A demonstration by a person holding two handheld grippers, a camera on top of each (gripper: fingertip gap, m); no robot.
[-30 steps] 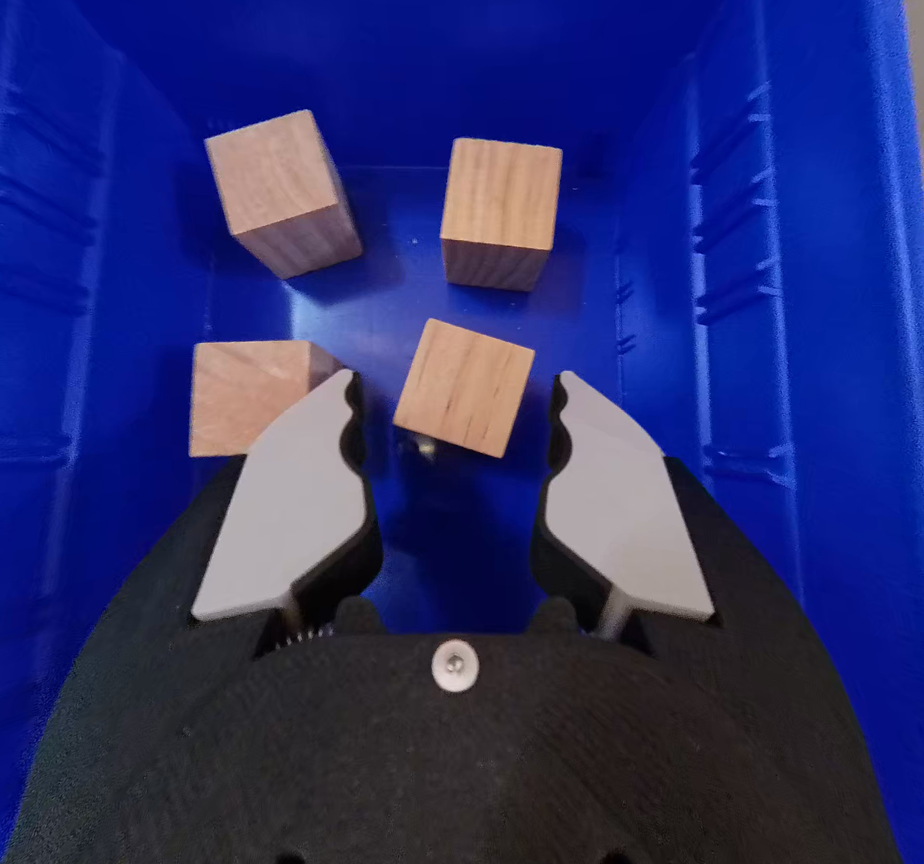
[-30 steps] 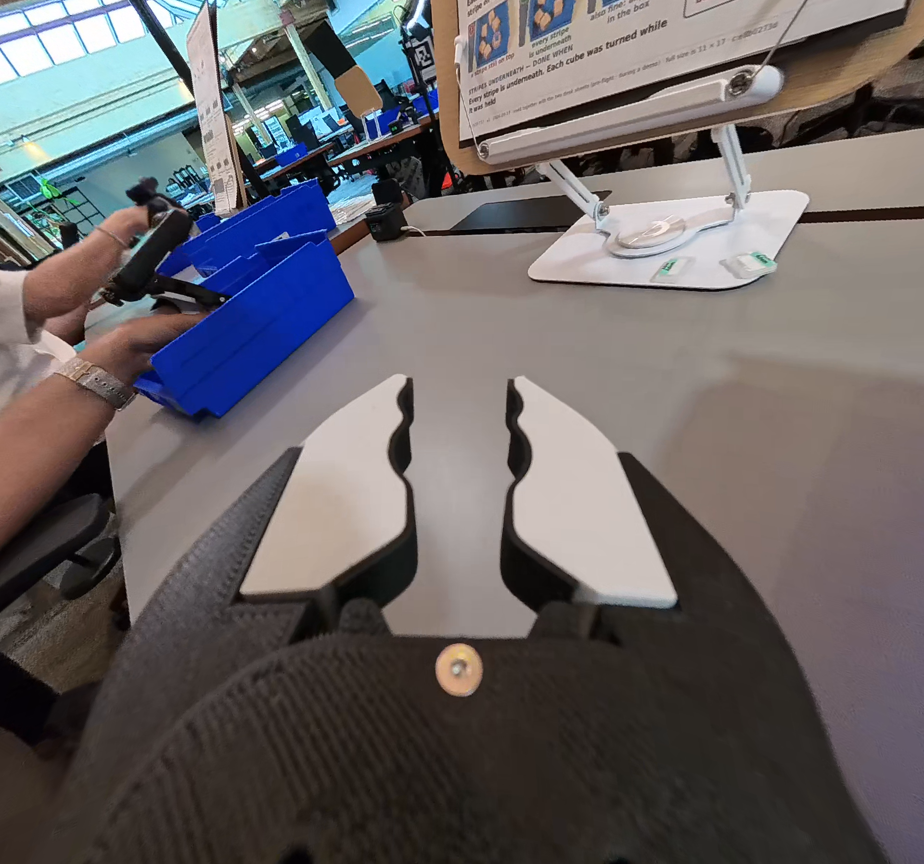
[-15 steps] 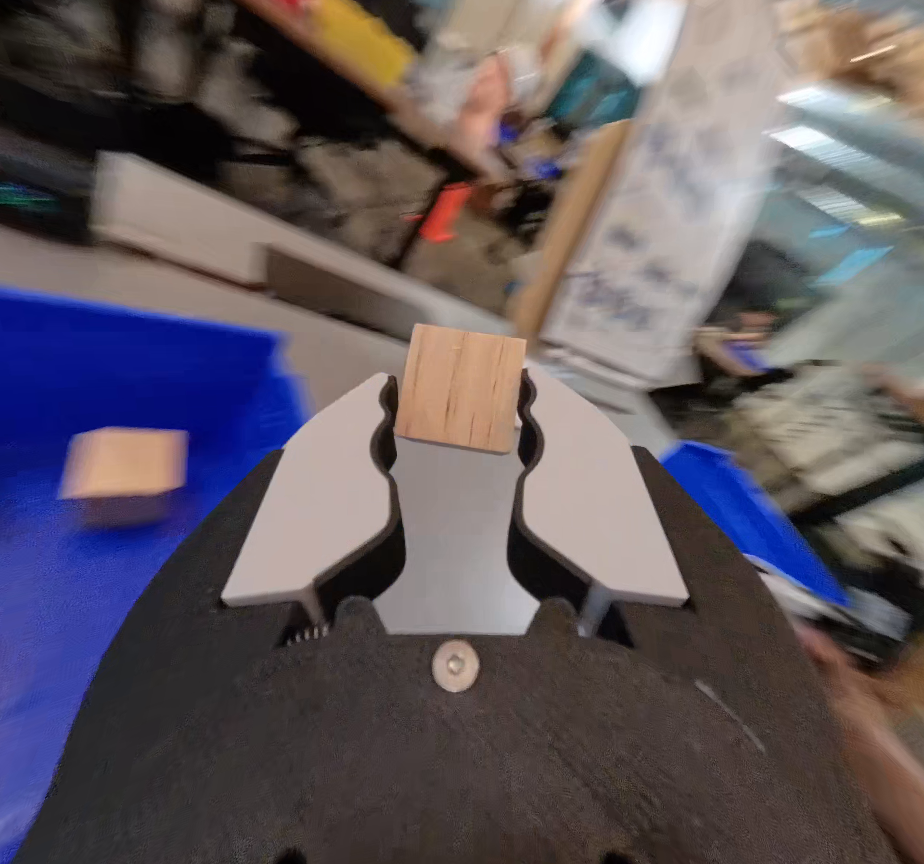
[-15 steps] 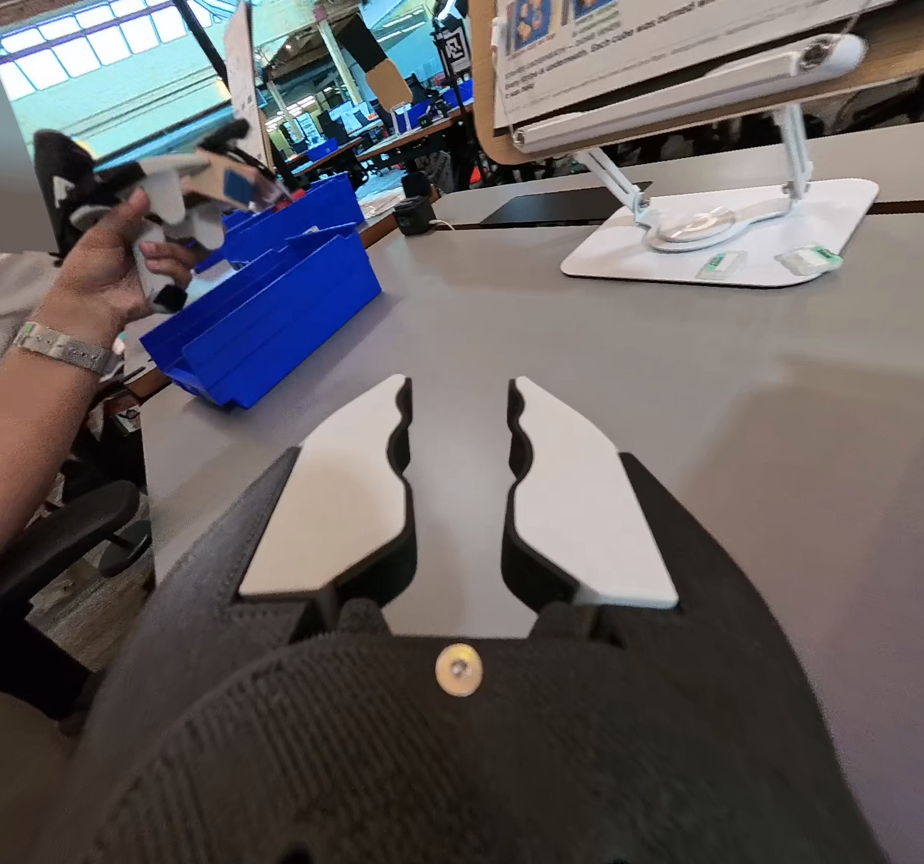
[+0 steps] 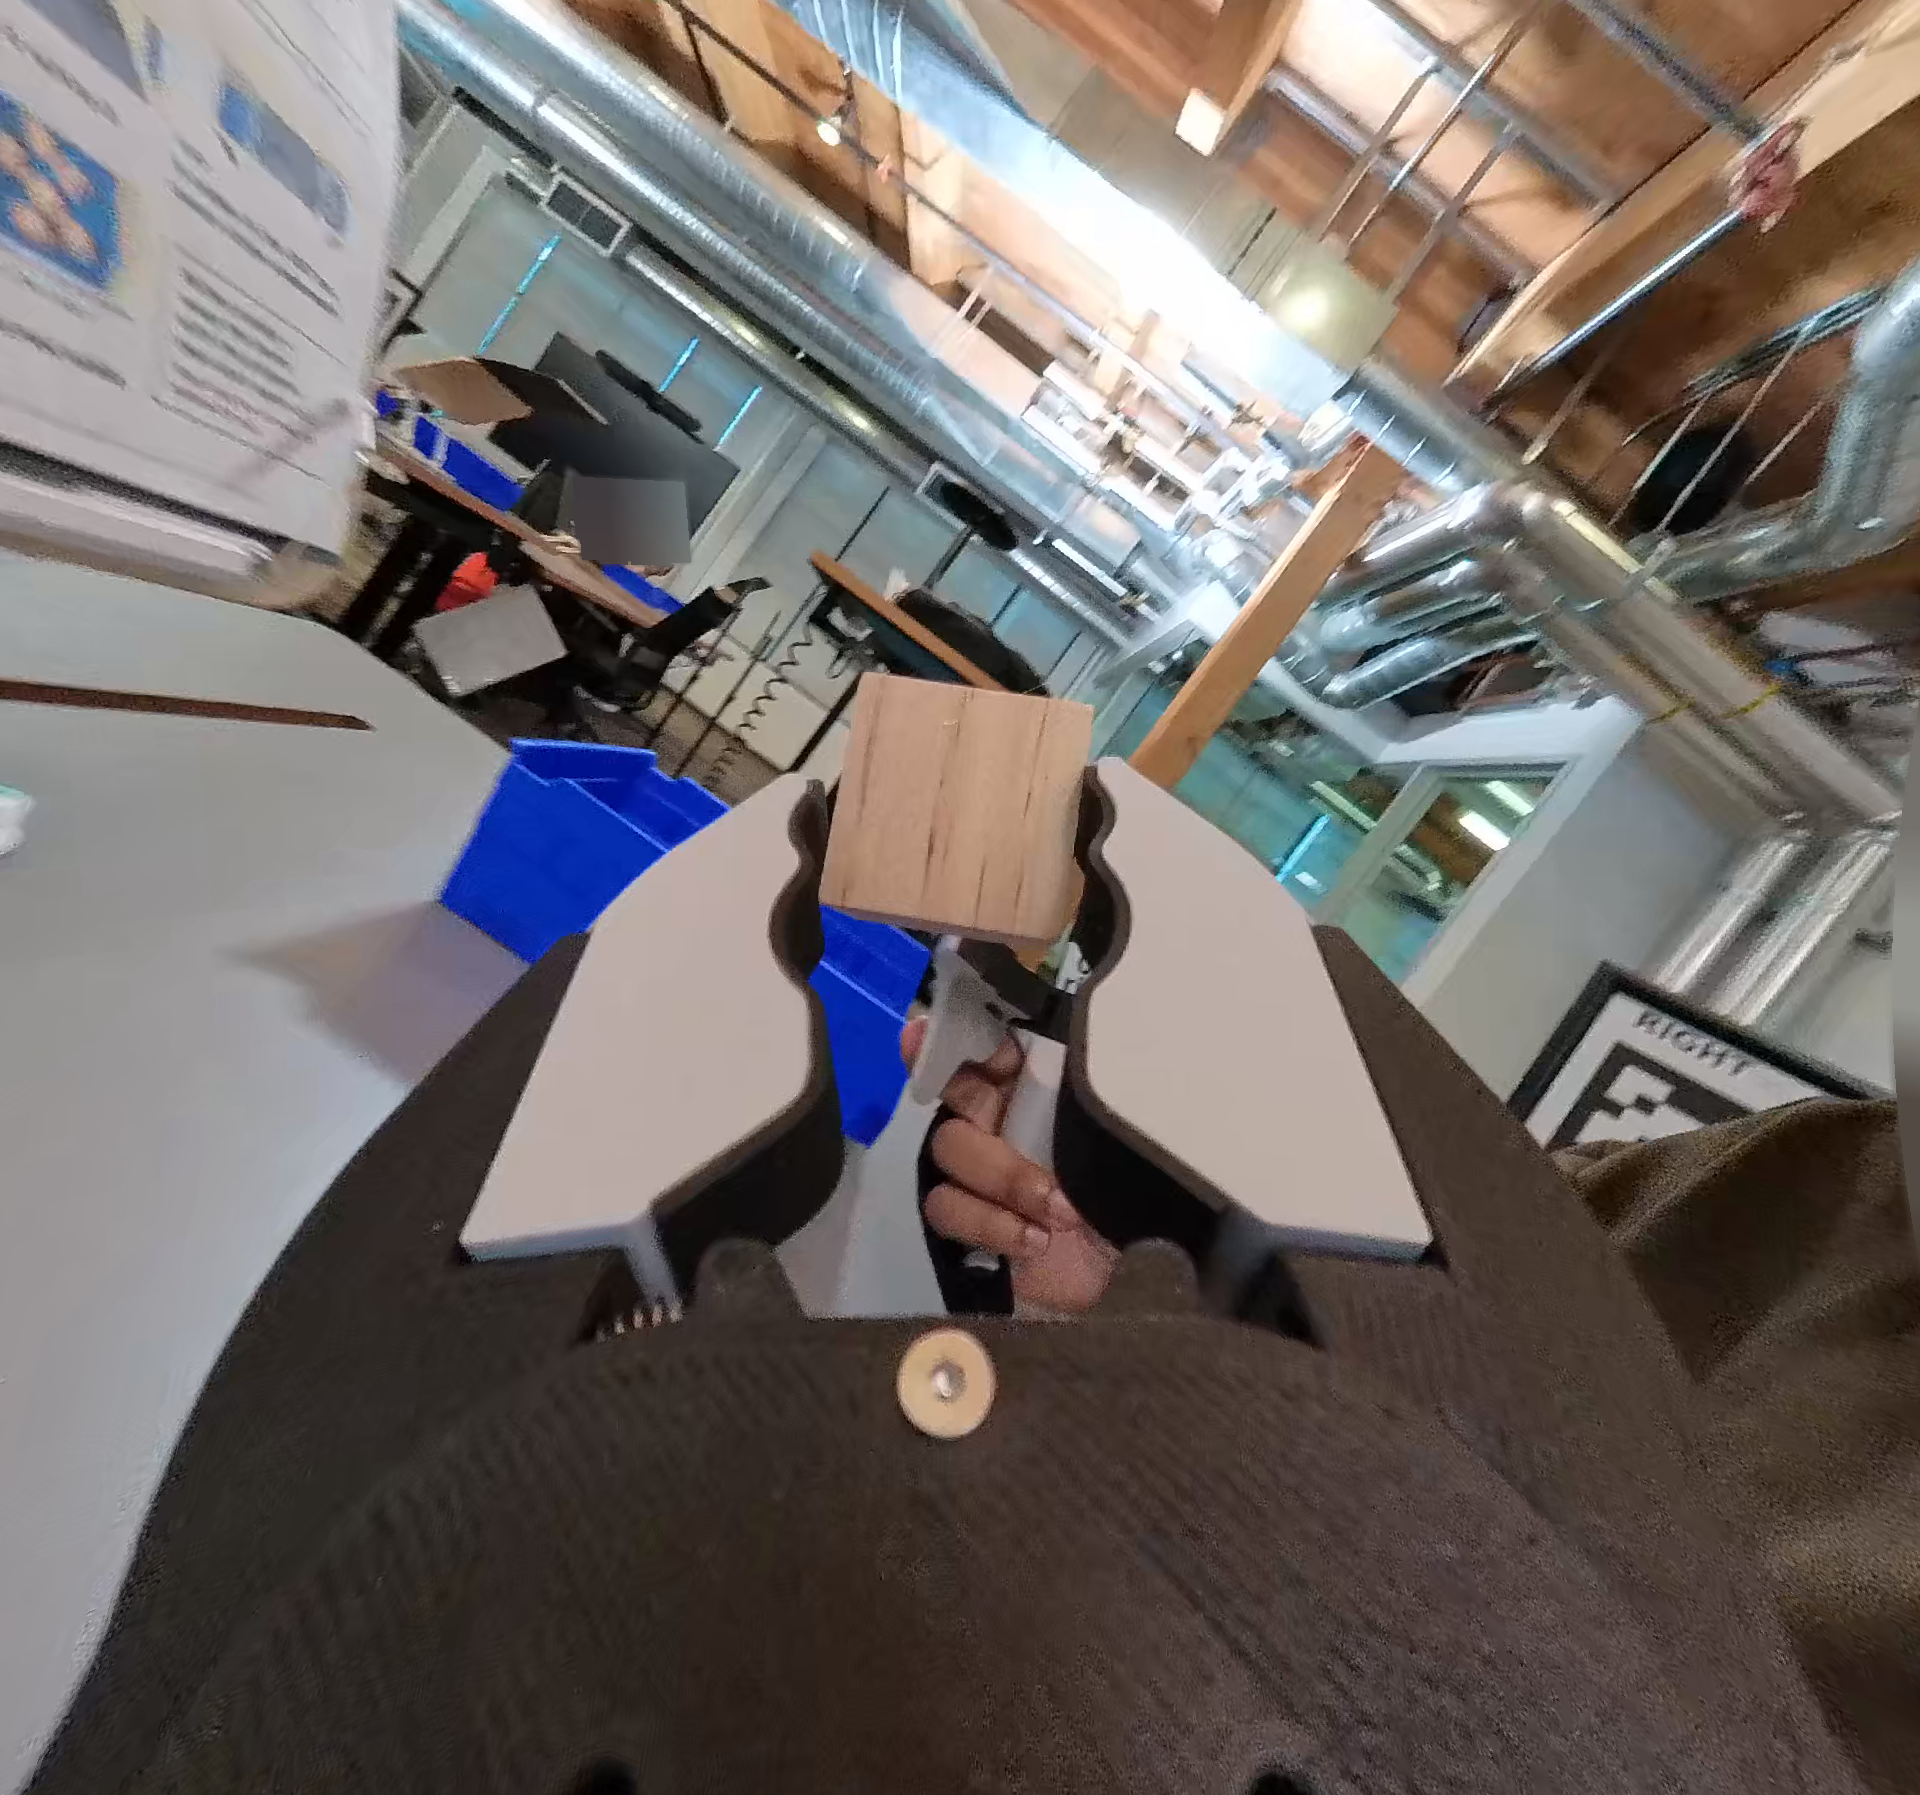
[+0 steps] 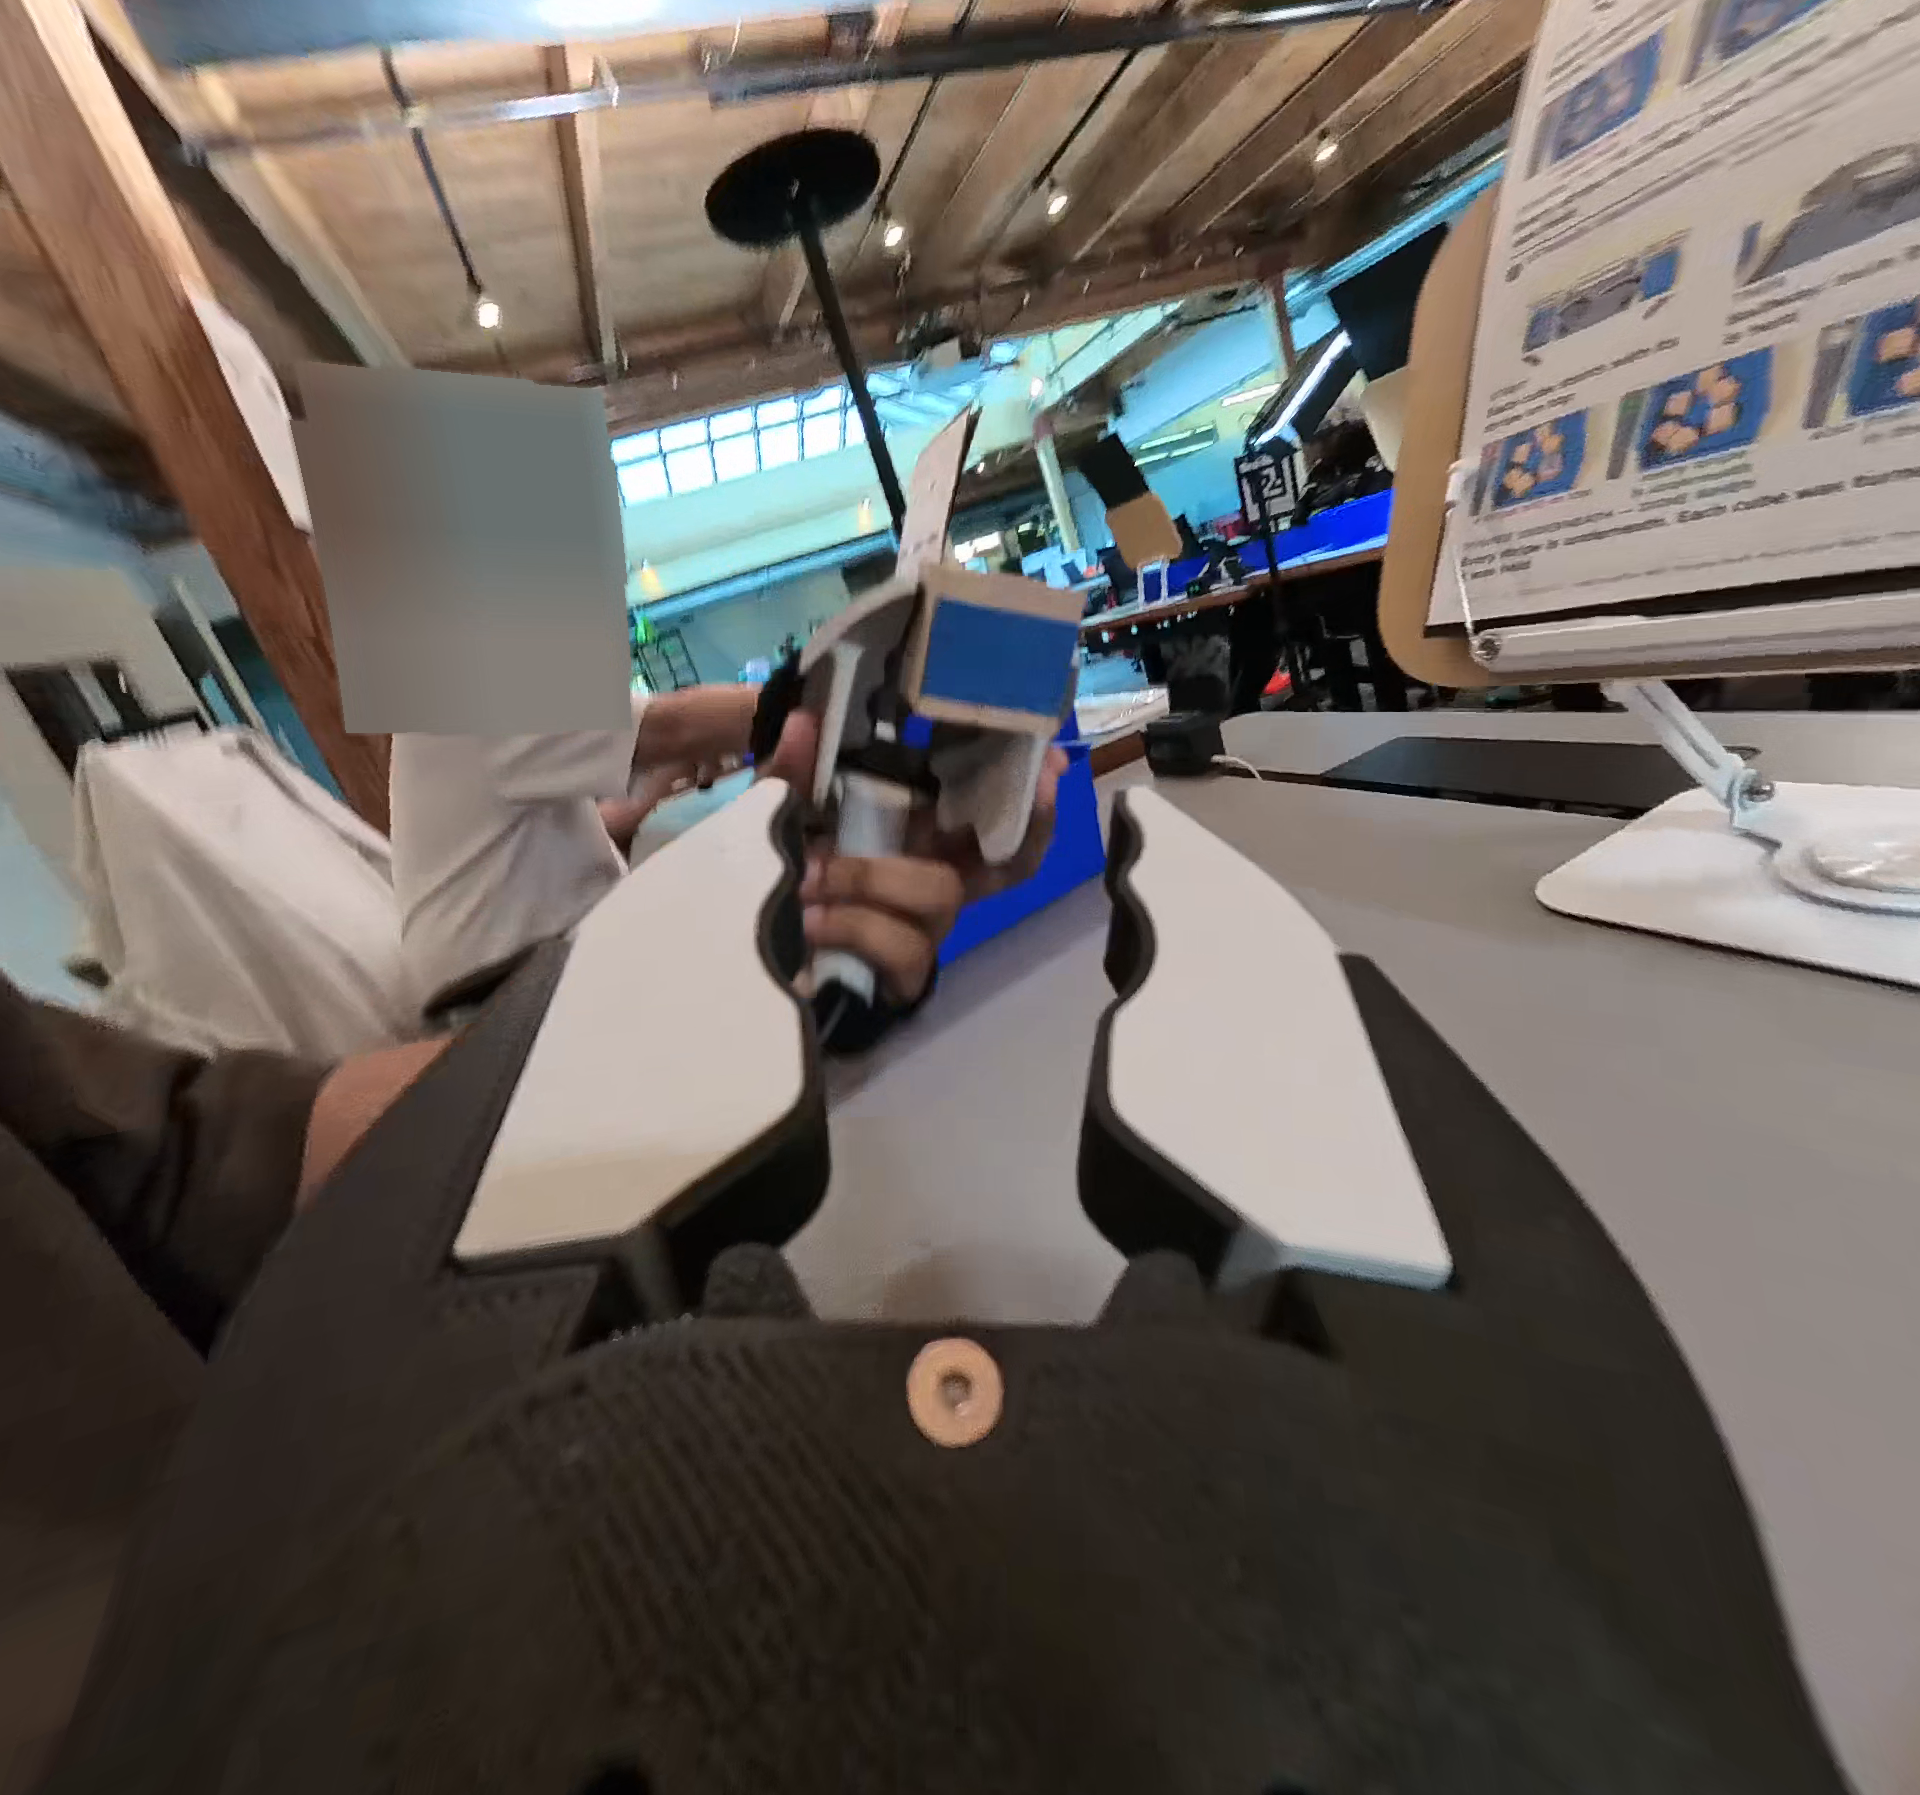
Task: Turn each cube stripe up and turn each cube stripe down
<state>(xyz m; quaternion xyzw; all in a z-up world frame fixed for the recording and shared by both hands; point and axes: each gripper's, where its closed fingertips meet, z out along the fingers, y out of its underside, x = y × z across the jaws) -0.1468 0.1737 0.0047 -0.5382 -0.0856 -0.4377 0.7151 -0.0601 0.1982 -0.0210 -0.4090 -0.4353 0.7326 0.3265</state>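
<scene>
My left gripper point(image 5: 954, 810) is shut on a wooden cube point(image 5: 956, 810) and holds it up in the air, clear of the blue bin point(image 5: 561, 841). The face towards this camera is plain wood. In the right wrist view the same cube point(image 6: 992, 659) shows a blue stripe on the face turned towards my right gripper. My right gripper point(image 6: 954, 810) is open and empty, raised above the grey table point(image 6: 1558, 1070). It points at the left gripper point(image 6: 935, 696), a short way in front of it. Part of the right gripper point(image 5: 966, 1018) shows below the cube.
The blue bin point(image 6: 1039, 872) stands on the table behind the left gripper; its inside is hidden. A white document stand point(image 6: 1714, 893) with an instruction sheet point(image 6: 1714, 239) is at the right. A person's hand point(image 5: 1008, 1215) holds the right gripper.
My left gripper closed on a cube in the bin, lifted it out and tilted up. My right gripper rose from low over the table, opened wider and turned towards the left gripper.
</scene>
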